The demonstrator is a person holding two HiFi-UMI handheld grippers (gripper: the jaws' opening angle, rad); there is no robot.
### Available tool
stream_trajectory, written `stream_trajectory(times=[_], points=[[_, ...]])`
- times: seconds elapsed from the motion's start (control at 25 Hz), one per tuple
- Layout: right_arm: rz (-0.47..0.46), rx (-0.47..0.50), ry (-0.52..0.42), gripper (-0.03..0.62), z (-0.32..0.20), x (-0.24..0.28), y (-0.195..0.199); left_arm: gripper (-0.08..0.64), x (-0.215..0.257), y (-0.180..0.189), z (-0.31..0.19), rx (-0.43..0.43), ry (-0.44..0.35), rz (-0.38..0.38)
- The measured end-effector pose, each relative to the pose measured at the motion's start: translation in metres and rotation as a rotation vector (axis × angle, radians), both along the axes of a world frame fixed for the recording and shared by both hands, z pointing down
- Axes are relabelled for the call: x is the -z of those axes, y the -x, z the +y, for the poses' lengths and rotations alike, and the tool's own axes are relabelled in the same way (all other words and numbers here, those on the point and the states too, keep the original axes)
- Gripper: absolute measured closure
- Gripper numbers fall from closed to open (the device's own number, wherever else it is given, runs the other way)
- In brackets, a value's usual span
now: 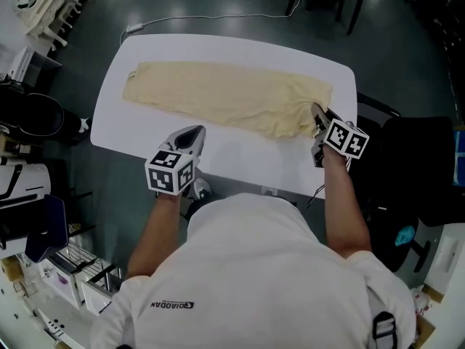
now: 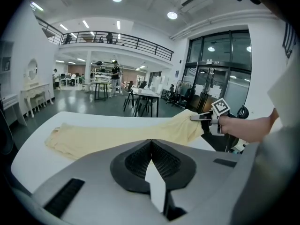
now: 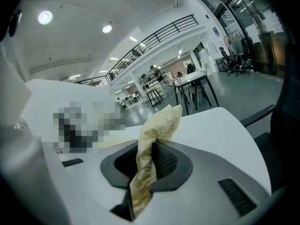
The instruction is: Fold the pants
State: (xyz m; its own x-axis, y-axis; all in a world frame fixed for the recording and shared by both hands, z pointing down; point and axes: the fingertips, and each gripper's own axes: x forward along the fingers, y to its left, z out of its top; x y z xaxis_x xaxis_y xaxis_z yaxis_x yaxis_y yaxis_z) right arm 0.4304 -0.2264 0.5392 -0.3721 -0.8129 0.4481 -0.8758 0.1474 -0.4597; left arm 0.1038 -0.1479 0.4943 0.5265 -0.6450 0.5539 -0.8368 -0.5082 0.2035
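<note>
Pale yellow pants (image 1: 225,97) lie stretched lengthwise across the white table (image 1: 240,162). My right gripper (image 1: 318,113) is at their right end, shut on a bunched corner of the cloth, which is lifted off the table. In the right gripper view the pants (image 3: 161,118) stand up from between the closed jaws of that gripper (image 3: 152,146). My left gripper (image 1: 192,134) hovers over the table's near edge, short of the pants, with its jaws together and nothing in them. In the left gripper view the left gripper (image 2: 151,143) faces the pants (image 2: 117,135), and the right gripper (image 2: 204,117) holds their raised end.
A black chair (image 1: 421,166) stands just right of the table. Dark racks and bins (image 1: 29,122) crowd the floor at left. A white cable (image 1: 211,17) runs on the floor behind the table. The person stands at the near edge.
</note>
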Motion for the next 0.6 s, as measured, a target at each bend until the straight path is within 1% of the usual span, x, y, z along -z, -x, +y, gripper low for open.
stream_trajectory(times=[0.08,0.2,0.44,0.6], points=[[-0.001,0.002,-0.012,0.526,-0.005,0.011,0.026,0.532,-0.002,0.031,-0.004,0.013,0.008,0.015],[0.026,0.000,-0.030,0.526,-0.013,0.029,0.057,0.532,-0.004,0.072,-0.010,0.034,0.011,0.035],[0.055,-0.023,-0.056,0.526,-0.031,0.058,0.109,0.532,-0.009,0.138,-0.029,0.027,0.000,0.056],[0.050,-0.054,-0.069,0.526,-0.040,0.074,0.139,0.532,-0.007,0.168,-0.040,0.001,-0.009,0.074]])
